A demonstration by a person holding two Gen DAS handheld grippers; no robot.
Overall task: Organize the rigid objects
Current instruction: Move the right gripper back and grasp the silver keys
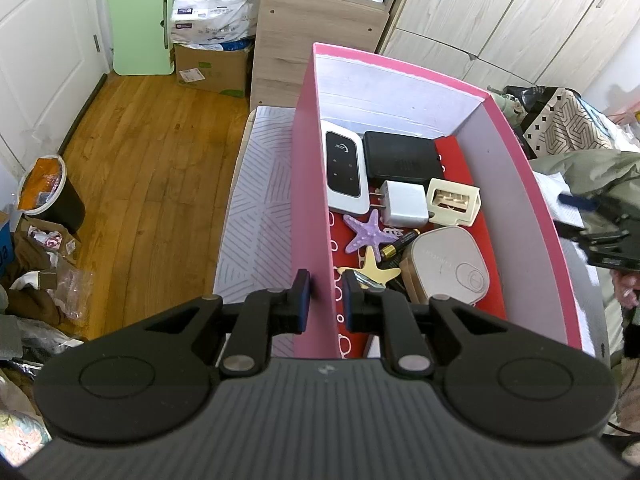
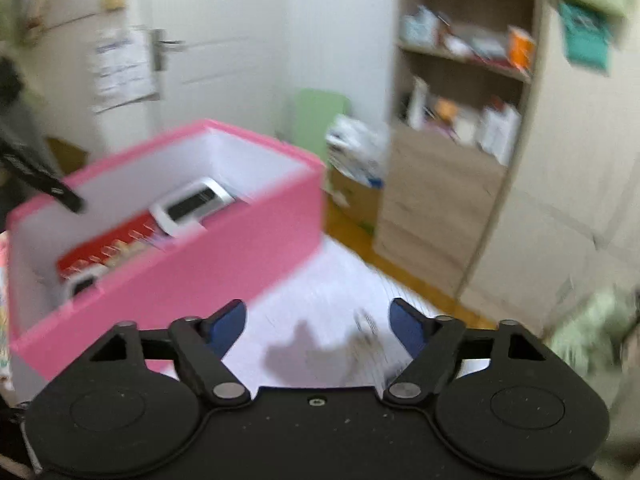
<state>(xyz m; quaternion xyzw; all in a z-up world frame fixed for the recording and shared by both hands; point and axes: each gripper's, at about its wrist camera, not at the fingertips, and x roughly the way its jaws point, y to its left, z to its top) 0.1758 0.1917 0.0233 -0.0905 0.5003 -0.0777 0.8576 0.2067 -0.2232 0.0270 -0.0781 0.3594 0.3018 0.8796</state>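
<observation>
**Pink box wall pinched by the left gripper**

Pink card fills the gap of the left gripper (image 1: 326,300): its blue-padded fingers (image 1: 303,300) straddle the near left wall of the pink box (image 1: 310,200), one outside, one inside, clenched on it. Just beyond, at 1 o'clock, lie a yellow starfish (image 1: 374,268), a battery (image 1: 398,244), a purple starfish (image 1: 366,232) and a grey rounded case (image 1: 448,264). Farther back sit a white plug adapter (image 1: 404,204), a cream socket piece (image 1: 454,202), a white router (image 1: 346,170) and a black box (image 1: 402,158). The right gripper (image 2: 318,326) hangs released above a pale patterned surface (image 2: 320,280), the blurred box at its 10 o'clock.
</observation>
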